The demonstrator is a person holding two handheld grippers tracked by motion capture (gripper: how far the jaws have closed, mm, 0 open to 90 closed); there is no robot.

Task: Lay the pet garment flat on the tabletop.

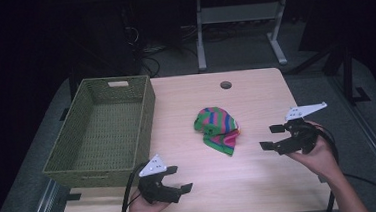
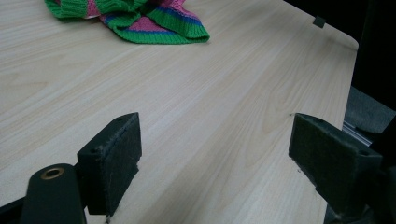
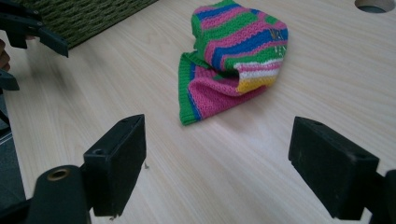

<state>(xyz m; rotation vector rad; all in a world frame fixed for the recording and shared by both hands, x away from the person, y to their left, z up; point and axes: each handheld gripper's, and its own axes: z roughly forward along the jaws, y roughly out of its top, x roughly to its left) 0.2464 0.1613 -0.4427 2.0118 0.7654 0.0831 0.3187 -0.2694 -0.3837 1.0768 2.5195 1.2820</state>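
A striped knitted cloth [image 1: 217,127] in green, pink and blue lies crumpled near the middle of the wooden table [image 1: 261,181]. My left gripper [image 1: 178,179] is at the front left, open and holding nothing; in its own view the cloth [image 2: 140,21] lies far ahead at the top. My right gripper [image 1: 272,136] is open to the right of the cloth, jaws pointing at it. In the right gripper view the cloth [image 3: 233,60] lies just ahead of the wide-open jaws.
A green woven basket [image 1: 102,132] stands on the table's left side, with nothing in it. A round cable hole [image 1: 225,85] is near the table's far edge. Cables trail off the front edge. A desk frame [image 1: 240,27] stands on the floor behind.
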